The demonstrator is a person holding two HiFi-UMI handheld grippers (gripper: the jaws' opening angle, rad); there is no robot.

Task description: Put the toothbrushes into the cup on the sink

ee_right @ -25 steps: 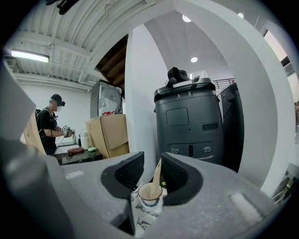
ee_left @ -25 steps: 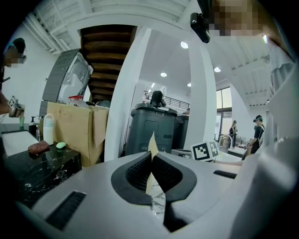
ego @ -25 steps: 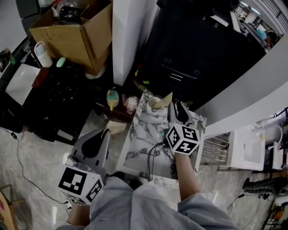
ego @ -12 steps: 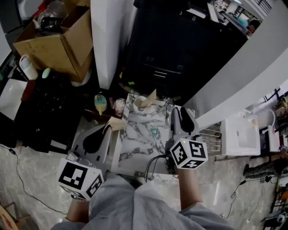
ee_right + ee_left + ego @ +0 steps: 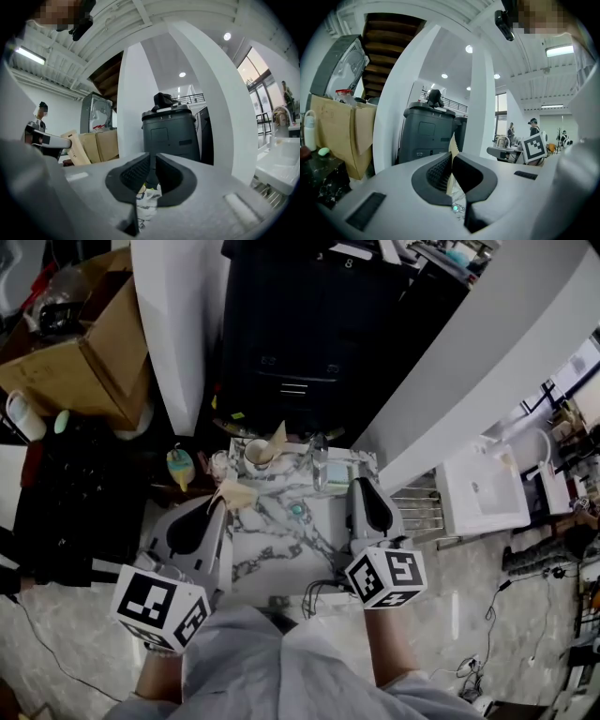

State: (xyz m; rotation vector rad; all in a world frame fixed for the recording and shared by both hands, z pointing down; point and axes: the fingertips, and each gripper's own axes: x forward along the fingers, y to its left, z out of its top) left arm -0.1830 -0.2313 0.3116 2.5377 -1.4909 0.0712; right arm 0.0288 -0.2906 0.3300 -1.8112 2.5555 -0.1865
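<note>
A marble sink top point(image 5: 272, 554) lies in front of me in the head view. At its far edge stands a pale cup point(image 5: 251, 458) with a tan toothbrush packet point(image 5: 278, 435) sticking up out of it. My left gripper point(image 5: 222, 506) is over the sink's left edge, shut on a second tan toothbrush packet point(image 5: 236, 493). In the left gripper view that packet shows as a thin card point(image 5: 451, 146) pinched between the pads of the left gripper point(image 5: 451, 166). My right gripper point(image 5: 361, 486) hovers over the sink's right side. Its jaws have just been closing and are drawn together on nothing, as the right gripper view confirms point(image 5: 152, 171).
A clear bottle point(image 5: 321, 463) stands right of the cup, and a black cable point(image 5: 319, 592) lies on the sink's near edge. Behind are a black bin point(image 5: 309, 324), a white column point(image 5: 178, 324) and a cardboard box point(image 5: 84, 352). A white basin point(image 5: 478, 488) and a wire rack point(image 5: 419, 512) are to the right.
My right gripper has drawn back from the cup towards me. My left gripper has moved forward to the sink's left edge with its packet.
</note>
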